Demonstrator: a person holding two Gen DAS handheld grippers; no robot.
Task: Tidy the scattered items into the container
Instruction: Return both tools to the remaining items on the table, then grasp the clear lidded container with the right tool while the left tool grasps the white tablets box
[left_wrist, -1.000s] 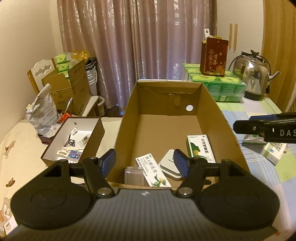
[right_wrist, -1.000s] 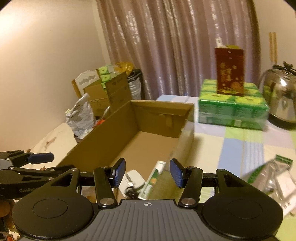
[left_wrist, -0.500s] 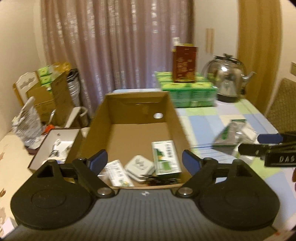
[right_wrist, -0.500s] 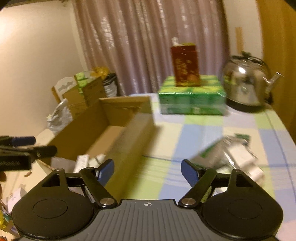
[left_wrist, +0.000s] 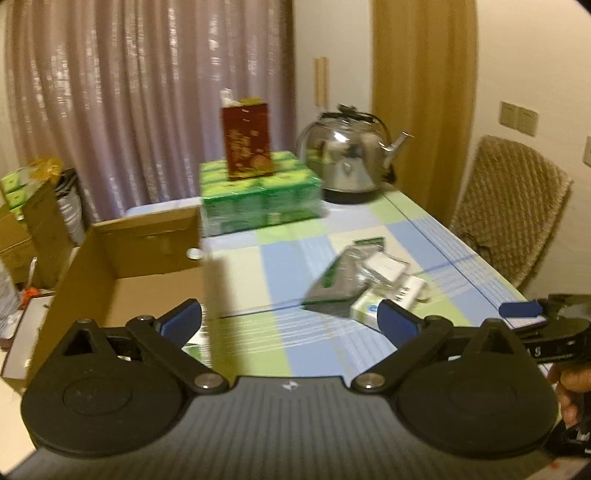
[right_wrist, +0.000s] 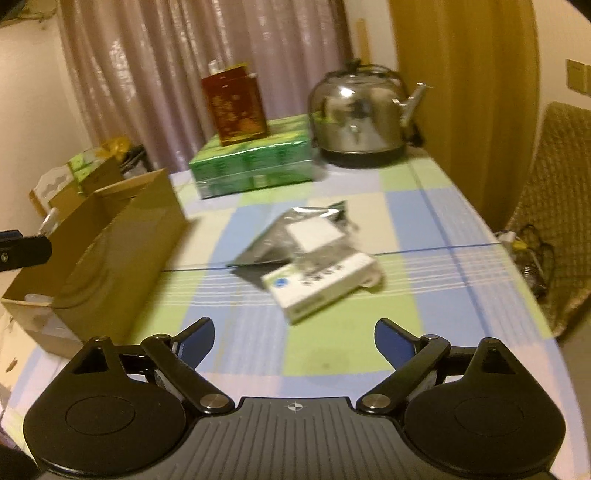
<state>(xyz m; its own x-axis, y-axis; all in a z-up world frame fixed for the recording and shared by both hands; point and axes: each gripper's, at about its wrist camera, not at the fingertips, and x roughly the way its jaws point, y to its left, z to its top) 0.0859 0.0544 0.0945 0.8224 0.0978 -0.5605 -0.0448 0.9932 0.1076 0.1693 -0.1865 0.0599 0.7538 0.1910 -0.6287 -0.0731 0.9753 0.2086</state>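
Observation:
An open cardboard box (left_wrist: 122, 266) stands at the table's left and holds some packets. To its right lies a scattered pile: a silvery bag (right_wrist: 266, 243), a small white box (right_wrist: 314, 232) on it, and a white medicine carton (right_wrist: 321, 284) in front. My right gripper (right_wrist: 293, 332) hovers just short of that carton, jaws opening, nothing between them. My left gripper (left_wrist: 288, 317) hangs beside the box's right wall, facing the pile (left_wrist: 369, 280), jaws opening and empty. Each gripper shows at the edge of the other's view: the right gripper (left_wrist: 532, 317), the left gripper (right_wrist: 22, 247).
A steel kettle (right_wrist: 358, 110) and a green shrink-wrapped pack (right_wrist: 251, 162) with a dark red box (right_wrist: 234, 107) on top stand at the table's far end. A woven chair (left_wrist: 509, 206) is off the right edge. Cartons (left_wrist: 26, 221) are stacked on the floor left.
Both grippers have swung right, from over the cardboard box toward the pile on the tablecloth. Both pairs of jaws have spread much wider.

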